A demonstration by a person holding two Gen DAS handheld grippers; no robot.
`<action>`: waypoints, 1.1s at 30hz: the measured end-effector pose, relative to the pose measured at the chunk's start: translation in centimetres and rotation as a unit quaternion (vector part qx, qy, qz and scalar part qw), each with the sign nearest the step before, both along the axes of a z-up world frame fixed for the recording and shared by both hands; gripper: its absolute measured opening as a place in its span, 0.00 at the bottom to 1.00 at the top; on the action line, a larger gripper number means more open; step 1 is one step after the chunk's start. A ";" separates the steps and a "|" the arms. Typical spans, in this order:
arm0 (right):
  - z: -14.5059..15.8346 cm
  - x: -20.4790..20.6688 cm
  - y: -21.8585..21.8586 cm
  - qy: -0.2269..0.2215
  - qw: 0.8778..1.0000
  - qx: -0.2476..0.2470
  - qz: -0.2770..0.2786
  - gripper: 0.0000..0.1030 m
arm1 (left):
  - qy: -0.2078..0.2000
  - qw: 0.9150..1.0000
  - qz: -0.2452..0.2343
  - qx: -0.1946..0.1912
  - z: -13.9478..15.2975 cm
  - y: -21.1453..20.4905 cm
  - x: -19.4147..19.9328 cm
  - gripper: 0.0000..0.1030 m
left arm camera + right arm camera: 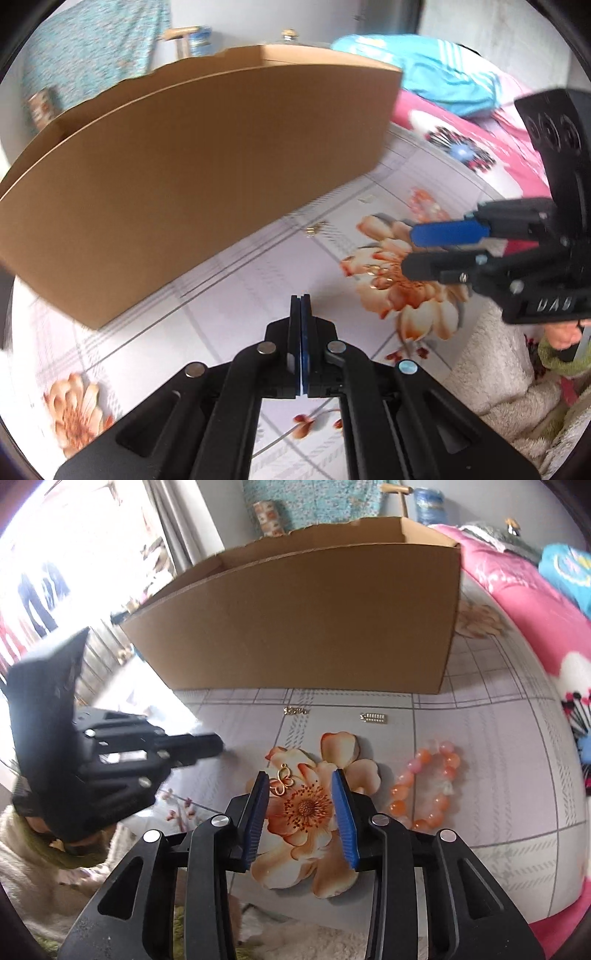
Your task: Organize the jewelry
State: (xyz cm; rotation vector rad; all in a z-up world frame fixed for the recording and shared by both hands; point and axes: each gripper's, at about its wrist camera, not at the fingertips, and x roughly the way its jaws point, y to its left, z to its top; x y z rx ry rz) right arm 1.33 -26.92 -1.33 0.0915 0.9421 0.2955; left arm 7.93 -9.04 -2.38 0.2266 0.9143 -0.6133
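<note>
1. The left gripper (302,297) is clenched; its two blue pads are pressed flat against each other and I see nothing between them; it hangs over the flowered tablecloth (221,295), in front of the cardboard box (192,184).
2. The right gripper (301,775) is released; its blue fingers (258,812) stand apart and nothing is between them except the printed flower under them; no earlier picture is here to compare.
3. In the right wrist view, a small gold butterfly pendant (282,781) lies on the printed flower, just beside the tip of the left finger of this gripper; whether the finger touches it, I cannot tell.
4. A bracelet of orange and pink beads (428,786) lies flat on the cloth, to the right of the right gripper and apart from it.
5. Two smaller pieces lie near the front wall of the box: a short gold piece (295,711) and a small rectangular piece with little stones (373,717); both are close to the box but do not touch it.
6. The box is open at the top; from both views its inside is mostly hidden, so I cannot say what is in it.
7. A pink blanket (517,602) lies to the right of the table; a cream fluffy sleeve (498,369) of the person is seen at the lower edge.
</note>
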 end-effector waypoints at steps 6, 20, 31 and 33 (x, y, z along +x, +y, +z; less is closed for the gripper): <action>-0.6 0.4 2.1 0.012 0.999 -0.025 -0.026 0.35 | 0.008 0.999 0.040 -0.019 -0.4 1.6 0.2 0.00; -1.5 1.5 6.3 -0.008 0.992 -0.124 -0.026 0.21 | 0.019 0.996 0.064 -0.063 -0.5 3.7 0.7 0.00; -1.4 1.8 6.7 -0.009 0.993 -0.116 -0.025 0.14 | 0.018 0.996 0.062 -0.065 -0.5 3.7 0.9 0.00; -1.4 1.5 6.2 -0.008 0.993 -0.112 -0.025 0.14 | 0.018 0.996 0.062 -0.065 -0.5 3.7 0.8 0.00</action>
